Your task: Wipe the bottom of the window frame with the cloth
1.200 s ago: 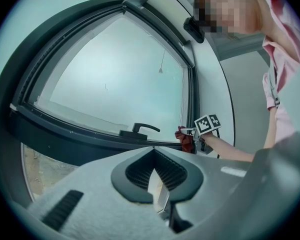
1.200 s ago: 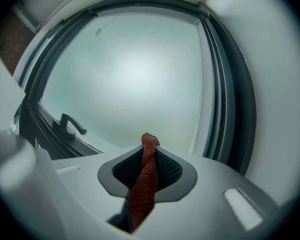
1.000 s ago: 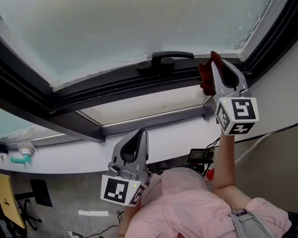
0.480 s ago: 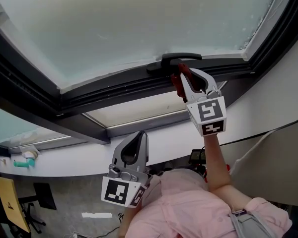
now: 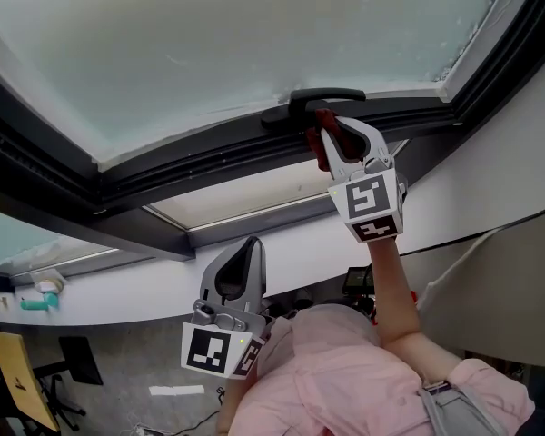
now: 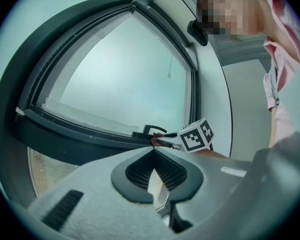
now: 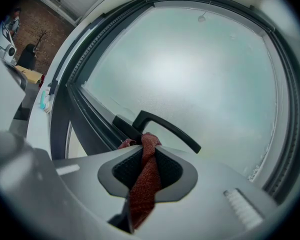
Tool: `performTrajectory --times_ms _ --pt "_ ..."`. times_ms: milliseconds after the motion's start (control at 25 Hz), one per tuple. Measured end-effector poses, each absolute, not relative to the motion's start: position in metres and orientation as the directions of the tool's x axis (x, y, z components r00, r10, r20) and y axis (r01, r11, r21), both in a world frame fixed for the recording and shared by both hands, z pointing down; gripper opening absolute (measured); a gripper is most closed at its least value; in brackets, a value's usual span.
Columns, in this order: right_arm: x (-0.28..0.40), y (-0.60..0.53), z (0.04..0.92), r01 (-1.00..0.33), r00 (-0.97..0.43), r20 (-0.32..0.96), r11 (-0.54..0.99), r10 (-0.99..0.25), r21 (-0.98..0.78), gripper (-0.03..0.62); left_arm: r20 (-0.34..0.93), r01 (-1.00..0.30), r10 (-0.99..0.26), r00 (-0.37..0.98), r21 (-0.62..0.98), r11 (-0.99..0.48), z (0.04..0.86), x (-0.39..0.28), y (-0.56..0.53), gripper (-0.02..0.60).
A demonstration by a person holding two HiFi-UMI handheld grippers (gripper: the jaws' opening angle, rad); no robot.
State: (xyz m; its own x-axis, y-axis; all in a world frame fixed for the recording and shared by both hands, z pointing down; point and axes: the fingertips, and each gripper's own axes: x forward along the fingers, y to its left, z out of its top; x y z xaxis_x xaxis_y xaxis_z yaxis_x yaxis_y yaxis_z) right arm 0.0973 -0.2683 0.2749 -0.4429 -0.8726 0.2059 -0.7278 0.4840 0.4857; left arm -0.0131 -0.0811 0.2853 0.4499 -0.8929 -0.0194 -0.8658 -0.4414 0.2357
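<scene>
The right gripper (image 5: 327,140), fingers clenched on the red cloth (image 7: 144,181), held it against the bottom frame (image 5: 191,166) at one o'clock. The stretch toward nine o'clock was probably left to wipe. The left gripper (image 5: 239,260) had its fingers closed, empty.

Left gripper (image 6: 153,154) fingers (image 6: 137,172) seemingly together; window frame (image 6: 65,134) beyond.

I see the rust-red woven cloth (image 7: 141,186) twisted into a narrow strip and pinched between the jaws of my right gripper (image 7: 148,156), its bunched tip against the dark bottom rail of the window frame (image 5: 191,166) just beside the black handle (image 7: 166,128).
</scene>
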Motion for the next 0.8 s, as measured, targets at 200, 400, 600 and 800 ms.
performTrajectory --times_ms 200,400,600,800 --pt "0.111 -0.276 0.274 -0.735 -0.429 0.215 0.478 -0.877 0.48 0.064 -0.032 -0.864 -0.892 0.45 0.234 -0.445 0.281 -0.013 -0.083 -0.006" --pt "0.113 -0.278 0.273 -0.724 -0.439 0.224 0.491 -0.87 0.485 0.064 -0.033 -0.863 -0.891 0.454 0.233 -0.448 0.284 -0.009 -0.082 -0.006" --pt "0.113 -0.277 0.274 -0.722 -0.451 0.236 0.507 -0.861 0.47 0.064 -0.027 -0.862 -0.89 0.454 0.238 -0.447 0.286 -0.007 -0.081 -0.006" --pt "0.118 -0.279 0.274 -0.732 -0.471 0.236 0.526 -0.85 0.433 0.064 -0.022 -0.861 -0.889 0.457 0.239 -0.449 0.288 -0.005 -0.081 -0.006"
